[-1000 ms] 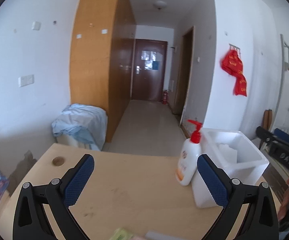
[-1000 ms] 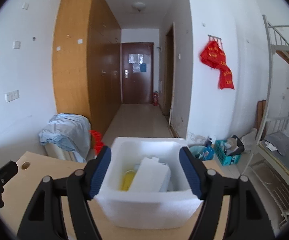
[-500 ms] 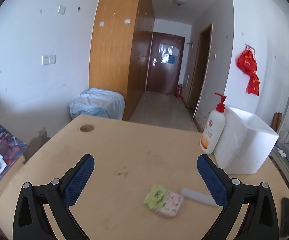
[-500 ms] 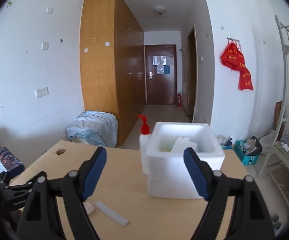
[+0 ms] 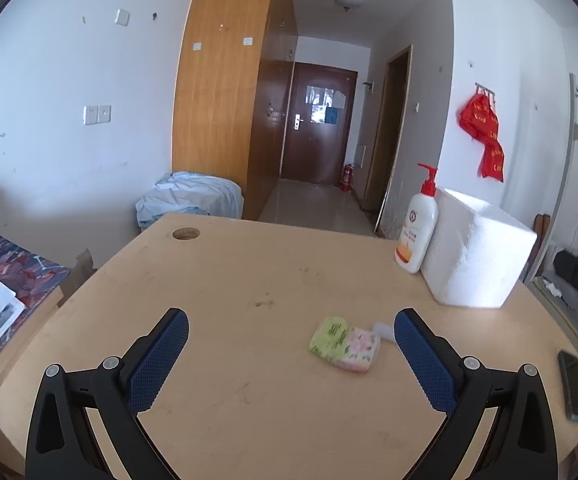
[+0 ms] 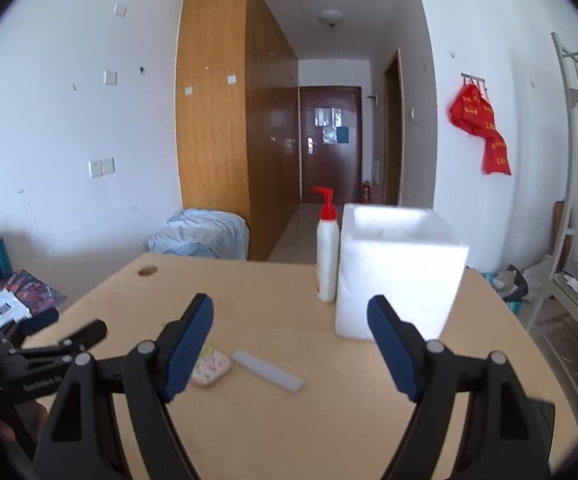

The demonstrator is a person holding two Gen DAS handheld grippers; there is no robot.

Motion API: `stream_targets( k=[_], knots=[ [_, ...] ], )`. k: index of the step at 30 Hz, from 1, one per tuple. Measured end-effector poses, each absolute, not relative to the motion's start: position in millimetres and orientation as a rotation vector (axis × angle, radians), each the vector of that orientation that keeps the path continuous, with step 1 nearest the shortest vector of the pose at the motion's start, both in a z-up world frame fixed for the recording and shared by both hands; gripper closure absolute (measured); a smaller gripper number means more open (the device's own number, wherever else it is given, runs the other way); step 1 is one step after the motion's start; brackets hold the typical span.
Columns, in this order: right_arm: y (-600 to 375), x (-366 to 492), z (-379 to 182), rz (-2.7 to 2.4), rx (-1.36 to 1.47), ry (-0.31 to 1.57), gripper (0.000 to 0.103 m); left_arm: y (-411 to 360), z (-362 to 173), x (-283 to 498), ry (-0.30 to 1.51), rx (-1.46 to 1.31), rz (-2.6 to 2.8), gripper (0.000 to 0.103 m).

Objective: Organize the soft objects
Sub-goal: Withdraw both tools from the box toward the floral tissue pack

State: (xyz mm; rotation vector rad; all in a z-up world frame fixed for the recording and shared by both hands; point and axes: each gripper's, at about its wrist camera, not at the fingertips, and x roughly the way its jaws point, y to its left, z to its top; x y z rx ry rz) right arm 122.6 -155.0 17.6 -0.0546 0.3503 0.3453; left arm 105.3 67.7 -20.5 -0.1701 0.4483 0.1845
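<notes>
1. The left gripper (image 5: pixel 291 354) is held low over the near part of the wooden table (image 5: pixel 217 280), pointing forward and slightly down. Its two blue-padded fingers (image 5: pixel 157 360) are seen spread wide at the bottom of the left wrist view, and nothing is held or touched by them.
2. The right gripper (image 6: pixel 289 344) is held above the table in a similar forward pose. Its jaws are also wide apart and empty. In the right wrist view, the left gripper is seen at the lower left edge of the frame.
3. A soft packet (image 5: pixel 345 344), green on one side and pink with flowers on the other, is seen lying flat on the table, right of centre in the left wrist view. It lies between the left fingers in the picture but further forward, not touched.
4. A flat white strip (image 6: pixel 267 370) lies just beside the packet; whether they touch cannot be told.
5. A white foam box (image 6: pixel 397 276) stands in the right part of both views, well apart from the packet. A lotion pump bottle (image 6: pixel 327 256) with a red top stands upright just beside its left wall.
6. A dark phone (image 5: pixel 573 384) lies at the lower right of the left wrist view.
</notes>
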Motion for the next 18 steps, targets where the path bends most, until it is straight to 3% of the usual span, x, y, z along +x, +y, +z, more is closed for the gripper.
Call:
stream_targets(
  k=[18],
  knots=[
    [-135.7,66.0,-24.9,0.323,-0.056,0.424,0.02,72.0,-20.9,38.1,0.424,-0.169,0.141,0.0]
  ],
)
